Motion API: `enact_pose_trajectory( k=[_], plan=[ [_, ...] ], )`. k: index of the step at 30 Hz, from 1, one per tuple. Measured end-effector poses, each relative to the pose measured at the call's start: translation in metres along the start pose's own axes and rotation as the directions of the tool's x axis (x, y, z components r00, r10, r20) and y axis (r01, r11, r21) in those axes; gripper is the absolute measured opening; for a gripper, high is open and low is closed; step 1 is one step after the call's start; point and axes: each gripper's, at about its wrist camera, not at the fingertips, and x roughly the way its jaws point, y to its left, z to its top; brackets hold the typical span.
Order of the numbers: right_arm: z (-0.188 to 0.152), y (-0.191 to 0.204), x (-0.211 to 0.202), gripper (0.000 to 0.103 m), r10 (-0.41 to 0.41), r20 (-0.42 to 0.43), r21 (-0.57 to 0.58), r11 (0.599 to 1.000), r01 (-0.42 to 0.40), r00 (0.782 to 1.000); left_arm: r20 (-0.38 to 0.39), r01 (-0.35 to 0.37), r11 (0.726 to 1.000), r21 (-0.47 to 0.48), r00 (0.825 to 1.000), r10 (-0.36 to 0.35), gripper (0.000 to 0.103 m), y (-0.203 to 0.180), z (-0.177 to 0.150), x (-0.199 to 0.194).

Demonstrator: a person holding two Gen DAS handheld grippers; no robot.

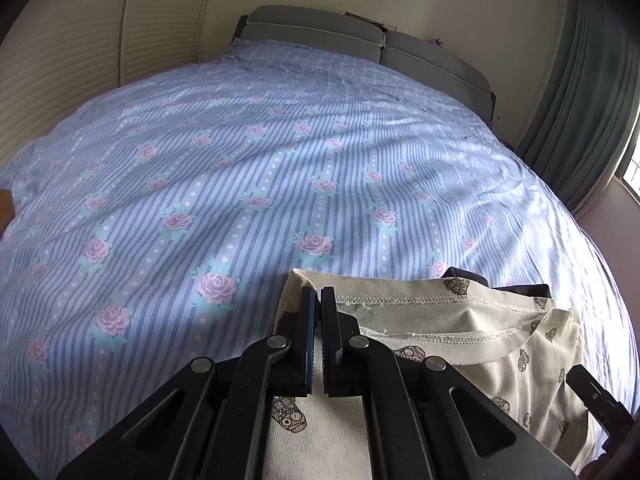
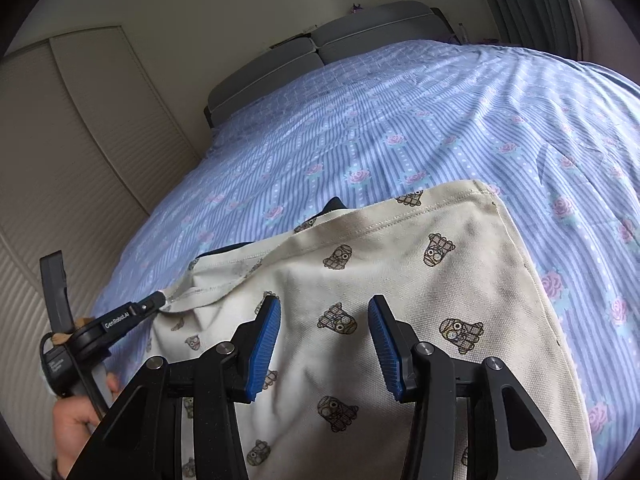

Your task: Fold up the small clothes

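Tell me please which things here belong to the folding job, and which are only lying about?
Belong to the job:
- cream printed garment
- left tongs, shut on the garment's edge
- right tongs, open above the garment
- bed, the work surface

Only lying about:
- grey headboard
- curtain
- louvred wardrobe doors

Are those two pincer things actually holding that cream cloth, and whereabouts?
The left gripper is shut on the cream garment, pinching its stitched edge at a corner. The right gripper stands open above the cloth, holding nothing.
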Motion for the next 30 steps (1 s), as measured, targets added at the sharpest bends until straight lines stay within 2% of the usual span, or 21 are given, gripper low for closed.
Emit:
enact_pose_trajectory(
  k=[2,5,10,12,13,15,18,24,30],
  plan=[
    [0.002,0.001,0.004,0.047,-0.026,-0.016,-0.028,0.999,0.025,1.000,-0.017,-0.008,0.999,0.034,1.000,0.008,0.005,-0.007,-0.001,-0.006],
    [0.005,0.007,0.007,0.047,-0.053,-0.032,-0.084,0.995,0.050,0.998,-0.058,-0.009,0.990,0.141,0.998,0.017,0.006,-0.023,-0.007,-0.014],
    [0.004,0.032,0.012,0.047,-0.075,-0.052,-0.197,0.978,0.064,0.996,-0.100,0.065,0.972,0.224,0.994,-0.043,0.007,-0.039,-0.019,-0.030],
    [0.001,0.045,0.013,0.047,-0.075,-0.059,-0.244,0.968,0.059,0.995,-0.126,0.114,0.963,0.244,0.988,-0.085,0.018,-0.045,-0.022,-0.030],
    [0.000,0.052,0.015,0.047,-0.076,-0.064,-0.269,0.962,0.056,0.995,-0.137,0.121,0.959,0.256,0.987,-0.088,0.023,-0.048,-0.024,-0.029],
    [-0.001,0.065,0.017,0.047,-0.081,-0.069,-0.315,0.947,0.055,0.994,-0.153,0.128,0.953,0.275,0.984,-0.088,0.039,-0.053,-0.028,-0.026],
    [-0.005,0.078,0.023,0.047,-0.091,-0.073,-0.369,0.928,0.058,0.993,-0.173,0.134,0.950,0.282,0.981,-0.087,0.040,-0.057,-0.030,-0.016],
    [0.000,0.093,0.060,0.047,-0.166,-0.125,-0.426,0.899,0.098,0.978,-0.133,0.095,0.953,0.289,0.989,-0.058,0.040,-0.054,-0.022,0.005],
    [0.026,0.099,0.082,0.047,-0.154,-0.125,-0.368,0.925,0.099,0.980,-0.045,0.097,0.978,0.184,0.995,-0.090,0.040,-0.037,-0.002,0.009]
  ],
)
